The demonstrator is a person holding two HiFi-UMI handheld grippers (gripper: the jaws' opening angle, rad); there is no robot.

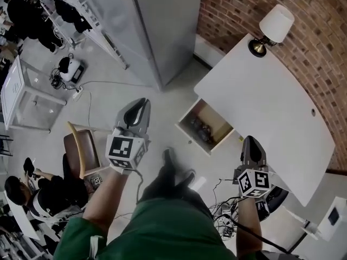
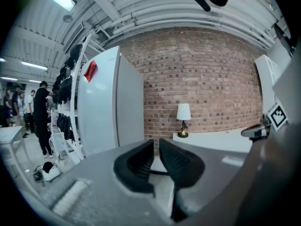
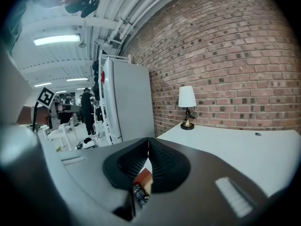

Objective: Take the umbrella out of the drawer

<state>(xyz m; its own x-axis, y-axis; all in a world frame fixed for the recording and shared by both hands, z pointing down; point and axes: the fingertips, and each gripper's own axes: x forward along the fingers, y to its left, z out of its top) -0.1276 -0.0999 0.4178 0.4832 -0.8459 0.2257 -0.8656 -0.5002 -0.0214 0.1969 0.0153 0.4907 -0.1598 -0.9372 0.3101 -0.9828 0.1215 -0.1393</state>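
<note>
The white table's wooden drawer (image 1: 187, 125) stands pulled open, and a dark folded umbrella (image 1: 201, 130) lies inside it. My left gripper (image 1: 142, 104) hangs over the floor to the left of the drawer. Its jaws stand a narrow gap apart with nothing between them (image 2: 156, 143). My right gripper (image 1: 252, 140) is at the table's near edge, right of the drawer, with its jaws shut and empty (image 3: 148, 141). Below its jaws the right gripper view shows a sliver of the drawer (image 3: 142, 179) and the umbrella (image 3: 138, 194).
A white table (image 1: 265, 102) with a small lamp (image 1: 272, 27) stands against a brick wall. A tall grey cabinet (image 1: 162, 26) rises left of it. A chair (image 1: 81, 150), a seated person (image 1: 32, 196) and floor cables (image 1: 225, 218) are nearby.
</note>
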